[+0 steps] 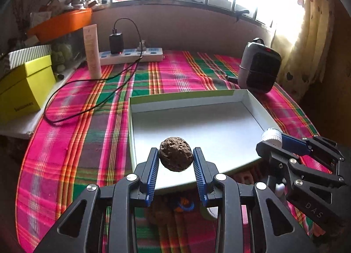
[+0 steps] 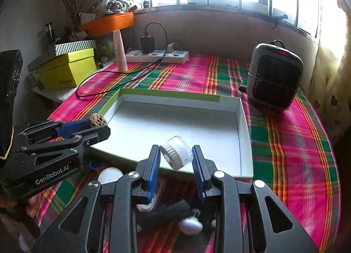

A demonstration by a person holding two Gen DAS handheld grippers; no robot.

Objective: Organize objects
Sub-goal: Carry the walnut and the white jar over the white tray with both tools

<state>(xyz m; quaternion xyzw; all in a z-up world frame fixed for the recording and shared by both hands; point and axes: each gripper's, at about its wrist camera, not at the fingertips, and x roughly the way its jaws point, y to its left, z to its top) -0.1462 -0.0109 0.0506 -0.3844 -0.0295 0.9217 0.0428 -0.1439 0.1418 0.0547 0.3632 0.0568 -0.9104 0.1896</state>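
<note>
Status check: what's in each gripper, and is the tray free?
Left gripper shut on walnut. Right gripper shut on jar. Both over near edge of tray, nothing in it. Nothing in the way.

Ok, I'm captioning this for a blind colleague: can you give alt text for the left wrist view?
The left gripper holds a brown walnut over the near edge of a shallow white tray on a plaid tablecloth. At right, the right gripper holds a small white-capped jar.

The tray (image 1: 252,97) lay mid-table; the heater (image 1: 258,66) stood at its two o'clock, the power strip (image 1: 131,55) at eleven, boxes (image 1: 24,84) at nine.
</note>
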